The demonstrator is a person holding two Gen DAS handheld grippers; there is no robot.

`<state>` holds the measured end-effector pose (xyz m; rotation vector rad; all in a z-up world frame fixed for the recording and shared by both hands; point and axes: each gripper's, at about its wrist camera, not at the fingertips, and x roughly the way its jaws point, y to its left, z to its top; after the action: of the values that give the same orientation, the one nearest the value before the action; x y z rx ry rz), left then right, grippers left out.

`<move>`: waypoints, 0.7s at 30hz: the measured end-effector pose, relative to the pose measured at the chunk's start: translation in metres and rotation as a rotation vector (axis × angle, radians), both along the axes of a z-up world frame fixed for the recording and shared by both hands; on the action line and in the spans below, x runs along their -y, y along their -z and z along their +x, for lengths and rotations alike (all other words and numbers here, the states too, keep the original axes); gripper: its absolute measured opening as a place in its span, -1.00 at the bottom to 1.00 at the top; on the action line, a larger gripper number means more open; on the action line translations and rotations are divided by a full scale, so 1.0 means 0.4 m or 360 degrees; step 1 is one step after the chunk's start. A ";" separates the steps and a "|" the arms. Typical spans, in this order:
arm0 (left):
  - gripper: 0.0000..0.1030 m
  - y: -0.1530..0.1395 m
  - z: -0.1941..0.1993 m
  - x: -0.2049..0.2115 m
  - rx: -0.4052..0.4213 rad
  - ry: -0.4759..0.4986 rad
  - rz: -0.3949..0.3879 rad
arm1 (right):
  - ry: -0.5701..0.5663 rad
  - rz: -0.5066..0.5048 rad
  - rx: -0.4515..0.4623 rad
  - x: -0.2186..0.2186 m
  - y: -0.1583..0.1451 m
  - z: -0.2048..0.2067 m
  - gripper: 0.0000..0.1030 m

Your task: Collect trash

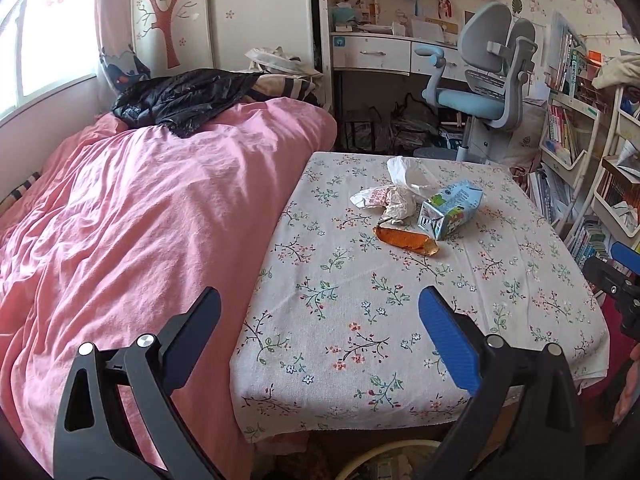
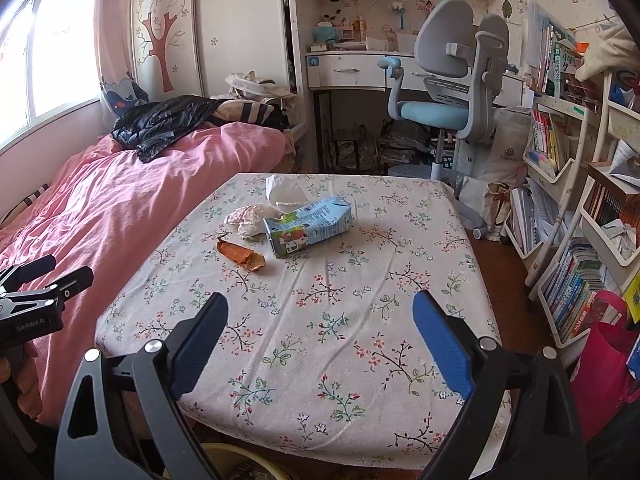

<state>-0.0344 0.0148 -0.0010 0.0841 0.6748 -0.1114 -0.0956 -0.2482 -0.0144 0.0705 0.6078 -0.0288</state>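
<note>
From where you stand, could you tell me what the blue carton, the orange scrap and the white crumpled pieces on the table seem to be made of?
The blue printed drink carton looks like coated paperboard: sharp folded edges, a faint sheen. The orange curled scrap seems to be dried fruit peel, matte and rough, though it could be a wrapper. The white crumpled pieces look like thin paper or tissue, softly creased; one bears red print in the left view.

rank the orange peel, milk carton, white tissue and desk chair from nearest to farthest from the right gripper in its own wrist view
1. Orange peel, left of centre on the table.
2. Milk carton, just behind it, on its side.
3. White tissue, behind the carton near the far edge.
4. Desk chair, beyond the table by the desk.

The right gripper is open.
</note>
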 end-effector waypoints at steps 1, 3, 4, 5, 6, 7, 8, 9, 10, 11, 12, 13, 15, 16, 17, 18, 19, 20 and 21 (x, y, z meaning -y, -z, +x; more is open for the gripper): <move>0.85 0.000 0.000 0.000 -0.0001 0.0000 0.0002 | 0.0000 0.0000 0.0001 -0.002 -0.001 0.000 0.75; 0.85 0.000 0.001 0.003 -0.0003 0.0002 0.0005 | -0.0001 0.0000 0.0000 -0.002 0.000 0.000 0.75; 0.85 0.000 0.000 0.004 -0.0001 0.0003 0.0006 | -0.0001 0.0000 0.0000 -0.002 0.000 0.000 0.75; 0.85 0.000 -0.001 0.005 0.0001 0.0005 0.0007 | -0.0001 0.0000 0.0000 -0.001 0.000 0.000 0.75; 0.85 0.000 -0.001 0.005 0.0002 0.0006 0.0008 | -0.0002 -0.0002 0.0001 -0.001 0.000 0.000 0.75; 0.85 0.000 -0.001 0.006 0.0002 0.0008 0.0009 | -0.0001 -0.0001 0.0001 -0.002 0.000 0.000 0.75; 0.85 0.001 -0.001 0.007 0.0002 0.0008 0.0010 | -0.0001 -0.0002 0.0001 -0.001 0.000 0.000 0.75; 0.85 0.001 -0.001 0.007 0.0002 0.0008 0.0009 | 0.0000 0.0000 0.0000 -0.002 0.000 0.000 0.75; 0.85 0.000 -0.001 0.007 0.0003 0.0008 0.0008 | 0.0000 0.0000 0.0000 -0.003 0.000 0.000 0.75; 0.85 0.000 -0.001 0.007 0.0003 0.0008 0.0008 | 0.0000 -0.0001 -0.0001 -0.003 0.000 0.000 0.75; 0.85 0.000 -0.001 0.007 0.0003 0.0008 0.0008 | 0.0000 -0.0002 0.0000 -0.003 0.000 0.000 0.75; 0.85 0.001 0.000 0.007 0.0002 0.0008 0.0009 | -0.0001 -0.0003 -0.0001 -0.003 0.001 0.000 0.75; 0.85 0.000 -0.001 0.007 0.0001 0.0008 0.0008 | -0.0002 -0.0004 -0.0002 -0.002 0.002 0.000 0.75; 0.85 0.000 -0.001 0.007 0.0002 0.0007 0.0007 | -0.0003 -0.0004 -0.0003 -0.002 0.003 0.000 0.75; 0.85 0.000 -0.001 0.006 0.0003 0.0008 0.0007 | -0.0003 -0.0005 -0.0003 -0.003 0.002 0.000 0.75; 0.85 0.000 -0.001 0.008 0.0005 0.0009 0.0005 | -0.0005 -0.0008 -0.0005 -0.003 0.004 0.001 0.75; 0.85 0.000 -0.001 0.009 0.0006 0.0010 0.0006 | -0.0006 -0.0012 -0.0006 -0.004 0.005 0.001 0.75; 0.85 0.001 -0.001 0.011 0.0004 0.0012 0.0007 | -0.0007 -0.0015 -0.0008 -0.005 0.007 0.001 0.75; 0.85 0.002 0.000 0.013 0.0002 0.0014 0.0008 | -0.0007 -0.0013 -0.0007 -0.005 0.007 0.001 0.75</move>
<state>-0.0344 0.0097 -0.0019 0.0922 0.6732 -0.1180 -0.0952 -0.2461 -0.0172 0.0613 0.6125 -0.0273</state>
